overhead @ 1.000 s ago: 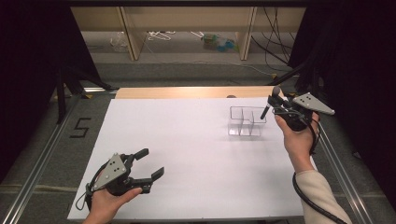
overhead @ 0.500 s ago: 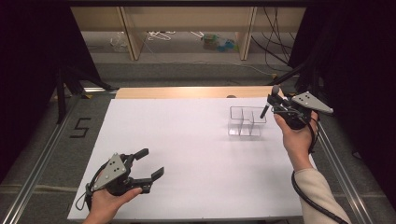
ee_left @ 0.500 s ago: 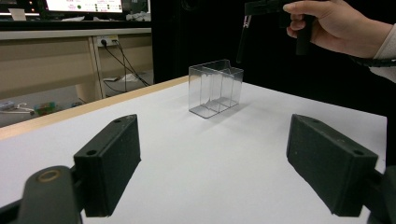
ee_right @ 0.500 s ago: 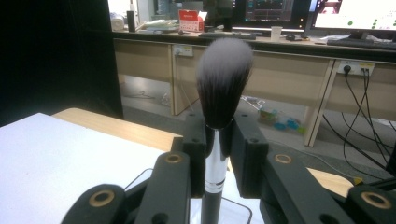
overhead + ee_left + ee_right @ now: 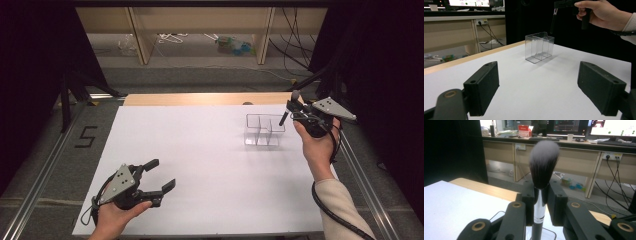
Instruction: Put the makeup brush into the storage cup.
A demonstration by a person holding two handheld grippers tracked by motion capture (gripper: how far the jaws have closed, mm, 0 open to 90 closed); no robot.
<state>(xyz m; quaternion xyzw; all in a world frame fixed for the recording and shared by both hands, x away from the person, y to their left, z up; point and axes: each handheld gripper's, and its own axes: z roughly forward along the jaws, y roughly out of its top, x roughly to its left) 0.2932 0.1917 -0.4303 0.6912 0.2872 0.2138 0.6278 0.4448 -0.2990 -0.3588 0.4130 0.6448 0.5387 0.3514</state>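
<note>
A clear plastic box (image 5: 264, 130) with compartments stands on the white table (image 5: 200, 150) at the right rear. Just right of it and above the table, my right gripper (image 5: 292, 107) is shut on a makeup brush (image 5: 286, 114). The brush's bristles point up and its dark handle hangs down near the box's right edge. In the right gripper view the jaws (image 5: 541, 192) clamp the silver ferrule of the brush (image 5: 543, 162). My left gripper (image 5: 164, 173) sits at the table's front left, open and holding nothing. The left gripper view (image 5: 541, 92) looks towards the box (image 5: 539, 47) and the brush handle (image 5: 552, 22).
A wooden strip (image 5: 200, 99) runs along the table's far edge. Beyond it stand low shelves (image 5: 200, 30) with cables and small items. A floor mark "5" (image 5: 86, 136) lies left of the table, and metal rails run along both sides.
</note>
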